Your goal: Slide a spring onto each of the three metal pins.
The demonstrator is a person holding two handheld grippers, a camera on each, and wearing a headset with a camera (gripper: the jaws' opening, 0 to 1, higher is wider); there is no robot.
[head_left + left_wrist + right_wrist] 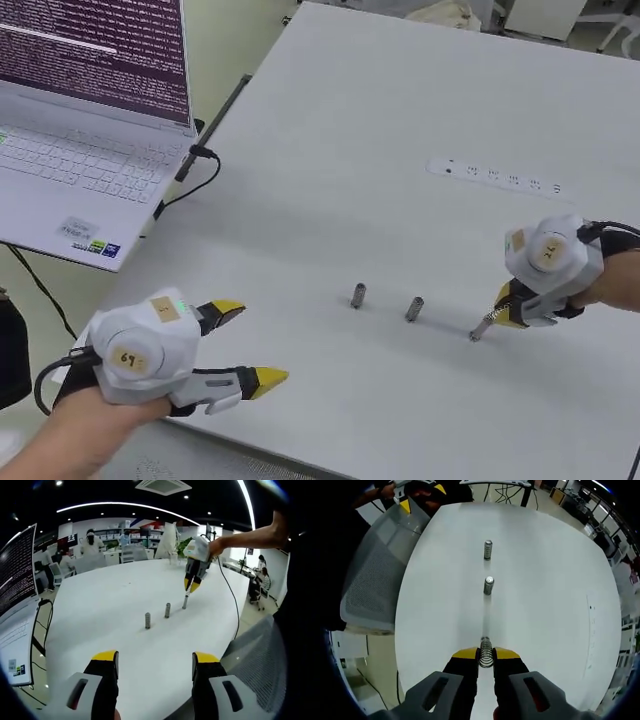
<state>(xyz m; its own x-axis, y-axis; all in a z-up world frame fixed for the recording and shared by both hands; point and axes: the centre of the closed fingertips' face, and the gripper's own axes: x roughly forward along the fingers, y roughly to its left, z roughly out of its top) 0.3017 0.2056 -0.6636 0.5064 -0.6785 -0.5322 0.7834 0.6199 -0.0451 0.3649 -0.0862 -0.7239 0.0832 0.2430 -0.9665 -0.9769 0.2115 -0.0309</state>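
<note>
While the right gripper (485,656) clamps a spring (485,646) by its upper end, the coil leans down onto the white table (400,150) just right of the middle pin (414,309), likely to steer it over the third pin. Just left of the middle pin stands another pin (358,295). Both look already sprung. Well left of it, the left gripper (255,342) hovers, jaws apart, seemingly idle.
</note>
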